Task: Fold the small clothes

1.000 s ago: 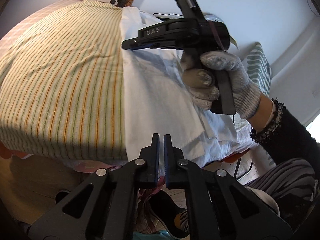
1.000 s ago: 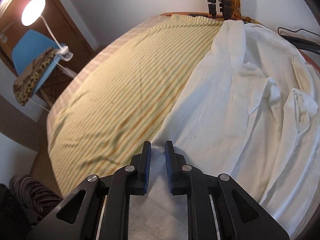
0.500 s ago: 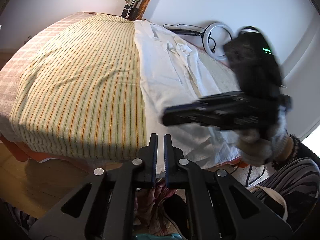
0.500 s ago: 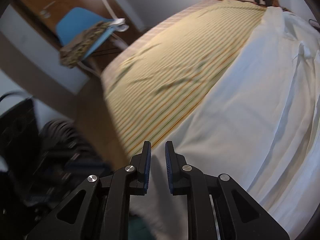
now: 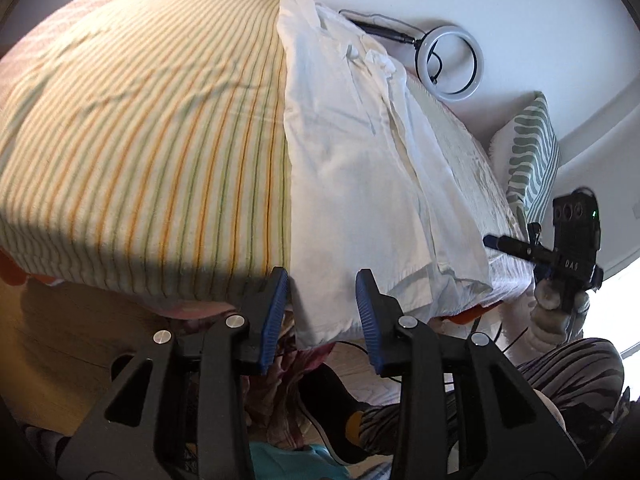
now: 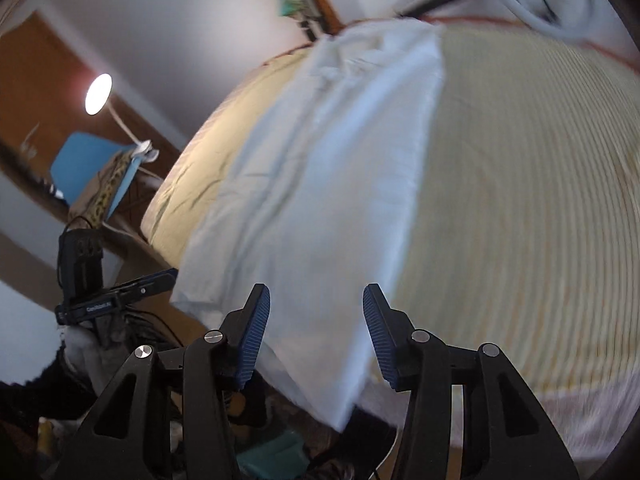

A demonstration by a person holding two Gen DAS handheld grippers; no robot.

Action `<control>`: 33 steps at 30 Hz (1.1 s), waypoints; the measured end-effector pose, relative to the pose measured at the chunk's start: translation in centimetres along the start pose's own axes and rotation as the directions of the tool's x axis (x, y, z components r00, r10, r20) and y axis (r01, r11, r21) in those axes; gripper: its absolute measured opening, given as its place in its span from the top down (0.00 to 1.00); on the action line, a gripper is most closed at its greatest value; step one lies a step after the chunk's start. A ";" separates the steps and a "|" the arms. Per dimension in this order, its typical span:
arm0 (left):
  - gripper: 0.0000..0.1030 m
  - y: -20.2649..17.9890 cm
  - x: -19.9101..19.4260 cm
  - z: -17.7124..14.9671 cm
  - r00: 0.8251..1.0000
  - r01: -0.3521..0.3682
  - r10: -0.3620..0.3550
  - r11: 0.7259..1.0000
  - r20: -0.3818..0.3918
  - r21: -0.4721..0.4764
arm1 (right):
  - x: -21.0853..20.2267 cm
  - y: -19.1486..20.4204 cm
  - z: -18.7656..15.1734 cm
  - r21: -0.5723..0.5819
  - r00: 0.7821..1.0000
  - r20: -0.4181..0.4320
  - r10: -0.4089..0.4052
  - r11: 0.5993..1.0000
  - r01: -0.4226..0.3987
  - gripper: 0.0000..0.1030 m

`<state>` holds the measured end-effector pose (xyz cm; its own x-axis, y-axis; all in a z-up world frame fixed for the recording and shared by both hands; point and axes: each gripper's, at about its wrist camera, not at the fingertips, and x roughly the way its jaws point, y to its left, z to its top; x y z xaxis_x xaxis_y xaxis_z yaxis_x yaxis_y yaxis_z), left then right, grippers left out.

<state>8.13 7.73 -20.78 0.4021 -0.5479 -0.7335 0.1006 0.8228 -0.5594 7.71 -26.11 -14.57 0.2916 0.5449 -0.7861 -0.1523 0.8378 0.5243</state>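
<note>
On the striped bedspread (image 5: 140, 152) lies a white garment (image 5: 352, 184) — left gripper (image 5: 322, 312) and right gripper (image 6: 316, 336) opening, pads clear.

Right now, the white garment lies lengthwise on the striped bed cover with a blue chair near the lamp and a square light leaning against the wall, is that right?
Not quite: the light against the wall is a ring light, round rather than square, as the left wrist view shows. The rest holds: the white garment lies lengthwise on the striped bed cover, and the right wrist view shows the blue chair near the lamp.
</note>
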 end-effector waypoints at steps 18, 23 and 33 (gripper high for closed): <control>0.92 -2.0 0.5 0.6 0.995 0.052 -0.049 0.998 -0.086 0.034 | 3.4 0.2 -2.6 0.033 0.984 -0.113 0.139 0.990 -0.136 0.94; 0.93 -3.0 -0.6 1.5 0.993 0.106 -0.103 0.993 -0.056 0.045 | 2.4 0.5 -2.2 0.058 0.974 -0.036 0.224 0.973 -0.222 0.96; 0.93 -4.7 -2.3 6.6 0.984 0.170 -0.174 0.981 0.042 0.099 | 0.1 1.2 1.1 0.047 0.961 0.119 0.249 0.966 -0.256 0.96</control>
<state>12.67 6.12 -13.89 0.4166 -0.6761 -0.6077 0.2567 0.7288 -0.6348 8.63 -25.15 -13.63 0.3551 0.7284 -0.5859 -0.1774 0.6679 0.7228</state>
